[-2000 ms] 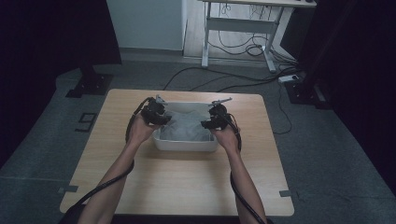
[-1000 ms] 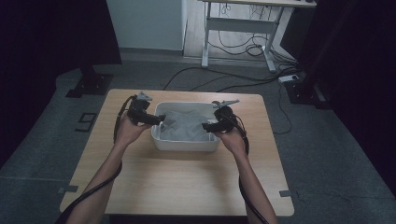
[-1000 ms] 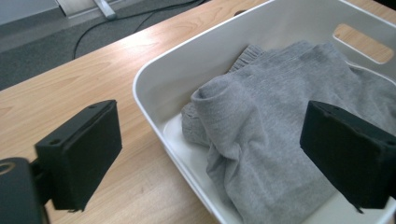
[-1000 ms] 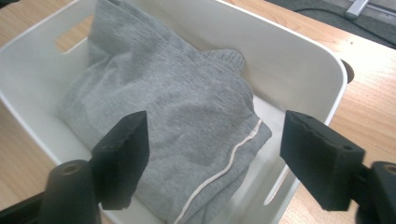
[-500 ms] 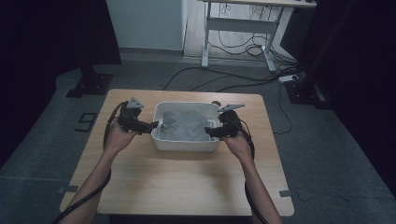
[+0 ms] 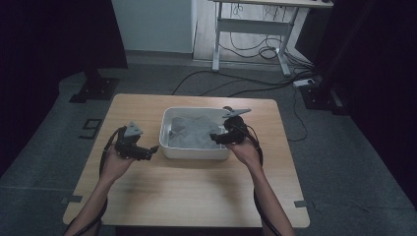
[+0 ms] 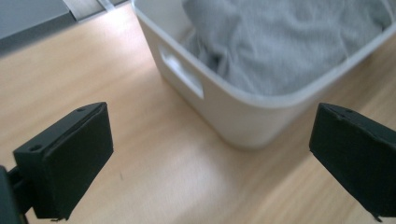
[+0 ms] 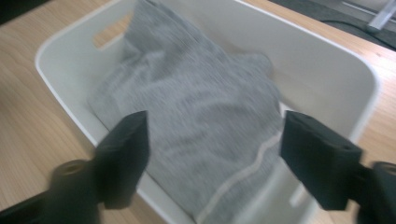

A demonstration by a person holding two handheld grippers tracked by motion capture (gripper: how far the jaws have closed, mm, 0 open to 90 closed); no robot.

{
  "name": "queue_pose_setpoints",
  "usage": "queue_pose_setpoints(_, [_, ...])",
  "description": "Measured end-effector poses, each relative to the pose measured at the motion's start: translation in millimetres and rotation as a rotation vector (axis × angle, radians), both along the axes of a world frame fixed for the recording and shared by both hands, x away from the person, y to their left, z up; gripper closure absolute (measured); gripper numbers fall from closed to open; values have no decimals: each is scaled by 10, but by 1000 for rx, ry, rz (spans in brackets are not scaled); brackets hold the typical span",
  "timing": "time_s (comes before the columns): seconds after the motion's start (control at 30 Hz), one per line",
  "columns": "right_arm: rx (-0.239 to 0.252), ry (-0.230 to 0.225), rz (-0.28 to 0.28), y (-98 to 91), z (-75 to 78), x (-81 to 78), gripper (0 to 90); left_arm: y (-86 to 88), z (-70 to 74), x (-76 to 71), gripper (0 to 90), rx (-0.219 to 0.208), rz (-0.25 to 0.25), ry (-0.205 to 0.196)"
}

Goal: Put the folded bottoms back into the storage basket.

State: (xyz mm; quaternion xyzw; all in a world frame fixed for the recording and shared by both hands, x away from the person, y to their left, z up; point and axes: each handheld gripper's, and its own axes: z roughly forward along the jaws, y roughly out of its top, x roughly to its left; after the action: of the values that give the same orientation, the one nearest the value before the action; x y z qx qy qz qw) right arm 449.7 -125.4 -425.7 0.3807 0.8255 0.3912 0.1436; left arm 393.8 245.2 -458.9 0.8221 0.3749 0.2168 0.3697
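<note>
The left gripper [image 7: 205, 163] had its two black jaws standing wide apart at the lower left and lower right of the frame, with nothing between them but bare wooden tabletop [image 7: 140, 158]. A white plastic bin [image 7: 243, 116] filled the upper right, its rounded near corner reaching down toward the middle of the frame. A slot handle [image 7: 182, 72] was cut into its left wall. Crumpled grey cloth [image 7: 280, 42] lay inside the bin. Grey floor [image 7: 28, 16] showed in the upper left corner.
</note>
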Motion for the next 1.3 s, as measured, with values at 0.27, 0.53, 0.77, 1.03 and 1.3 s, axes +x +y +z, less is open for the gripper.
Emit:
queue_pose_setpoints(0.27, [-3, 7, 56, 402, -21, 241, 477, 167, -523, -315, 0, -13, 33, 54])
queue_pose_setpoints(0.53, [-37, 48, 72, 884, -171, 523, 540, 153, -804, -420, 0, 60, 12, 87])
queue_pose_setpoints(0.77, [-105, 72, 16, 1222, -334, 777, 505, 112, -862, -404, 0, 77, -7, 94])
queue_pose_setpoints(1.03, [-143, 92, -10, 1463, -495, 959, 462, 90, -886, -398, 0, 84, -16, 98])
queue_pose_setpoints(1.3, [-176, 123, -24, 1554, -649, 1044, 427, 102, -886, -389, 0, 81, -16, 110])
